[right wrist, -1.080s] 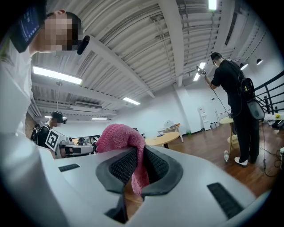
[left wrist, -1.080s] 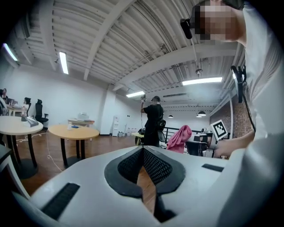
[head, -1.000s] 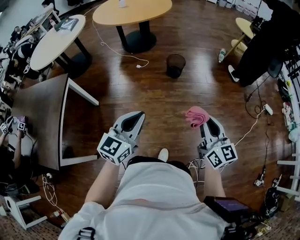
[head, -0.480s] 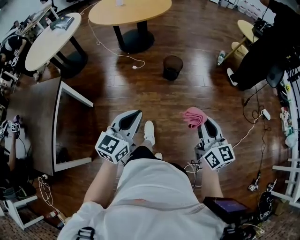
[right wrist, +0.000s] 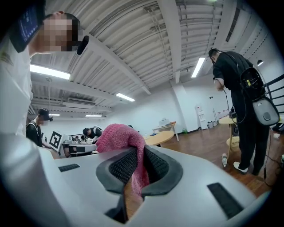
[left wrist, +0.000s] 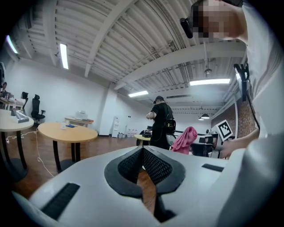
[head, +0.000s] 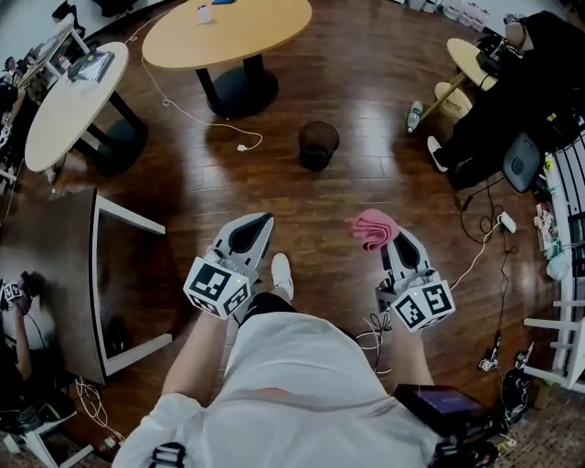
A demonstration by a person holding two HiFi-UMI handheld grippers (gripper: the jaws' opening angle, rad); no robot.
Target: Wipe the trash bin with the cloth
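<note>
A person stands on a wooden floor (head: 384, 174), both forearms held forward at waist height, claws pointing ahead. The right claw (head: 398, 239) is clamped on a pink cloth (head: 373, 228), carried ready for wiping. The left claw (head: 264, 220) is closed, empty. The black mesh trash bin (head: 318, 144) stands on the floor far ahead, well apart from both claws.

Ahead, 12 o'clock: bare dark wooden floor (head: 311, 206), open up to the black mesh trash bin (head: 318, 144).
11 o'clock: white cable (head: 187, 114) on the floor; round yellow wooden table (head: 247, 27) behind.
1 o'clock: small plastic bottle (head: 413, 116), person in black (head: 512, 101).
9 o'clock: grey square table (head: 50, 265).
</note>
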